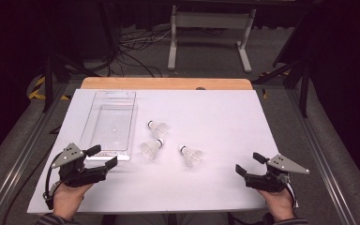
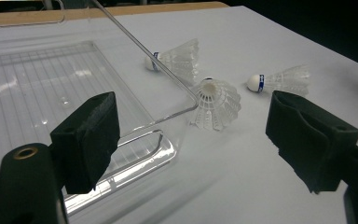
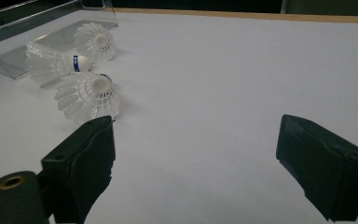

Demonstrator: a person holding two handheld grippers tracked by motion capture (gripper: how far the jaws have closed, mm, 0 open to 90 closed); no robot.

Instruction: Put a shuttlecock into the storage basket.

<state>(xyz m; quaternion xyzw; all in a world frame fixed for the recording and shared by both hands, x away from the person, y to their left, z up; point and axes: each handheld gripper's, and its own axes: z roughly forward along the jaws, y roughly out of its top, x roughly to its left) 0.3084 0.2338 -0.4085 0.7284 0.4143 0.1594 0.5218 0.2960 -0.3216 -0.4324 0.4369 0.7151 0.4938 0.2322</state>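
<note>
Both the left gripper [image 1: 104,156] and the right gripper [image 1: 248,164] rest wide apart and hold nothing, while the three white feathered shuttlecocks with blue-banded cork tips [image 1: 151,149] [image 1: 158,127] [image 1: 191,154] lie loose on the white table [image 1: 225,117], just right of the clear rectangular plastic tray [image 1: 107,154]. The tray holds nothing. Being so light, a shuttlecock probably rolls or skids away if a jaw nudges it, and a hard squeeze risks crushing its feathers.

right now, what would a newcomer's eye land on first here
Three white shuttlecocks, lying apart from one another mid-table on the white sheet: one farthest back, one nearest the clear plastic tray at their left, and one to the right. Nearer the person, the left gripper and right gripper flank them with jaws spread, holding nothing.
</note>
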